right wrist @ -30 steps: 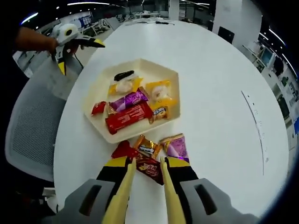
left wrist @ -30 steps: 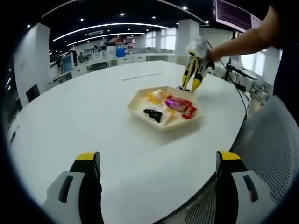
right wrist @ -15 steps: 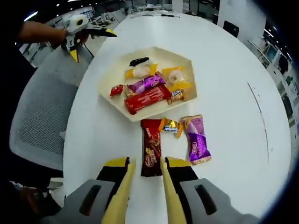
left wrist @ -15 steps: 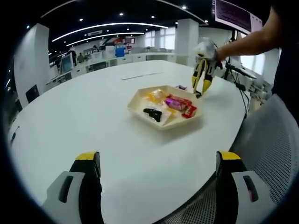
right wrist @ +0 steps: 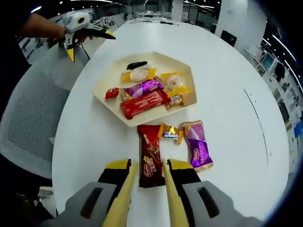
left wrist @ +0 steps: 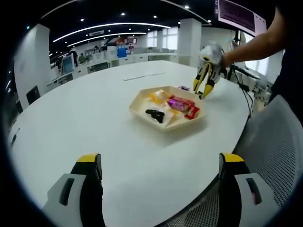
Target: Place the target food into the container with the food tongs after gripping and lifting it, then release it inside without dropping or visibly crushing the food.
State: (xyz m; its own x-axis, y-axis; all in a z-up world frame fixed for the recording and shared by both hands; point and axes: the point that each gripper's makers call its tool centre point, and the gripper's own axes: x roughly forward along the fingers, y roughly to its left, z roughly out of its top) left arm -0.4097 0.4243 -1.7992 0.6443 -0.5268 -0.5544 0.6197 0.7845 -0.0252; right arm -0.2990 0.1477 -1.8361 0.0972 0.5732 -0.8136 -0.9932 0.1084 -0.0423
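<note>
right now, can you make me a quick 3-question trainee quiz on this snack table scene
1. True or false: the dark red snack bar wrapper lies inside the cream hexagonal tray.
2. Which wrapped snack lies on the white table nearest the purple snack packet? A) small gold-ended candy B) black item C) small red candy
3. Fill in: the right gripper is pointed at the ____ wrapper, with the tong tips close either side of its near end.

Key: 1 false, it lies on the table outside the tray. 2 A. 3 dark red.
</note>
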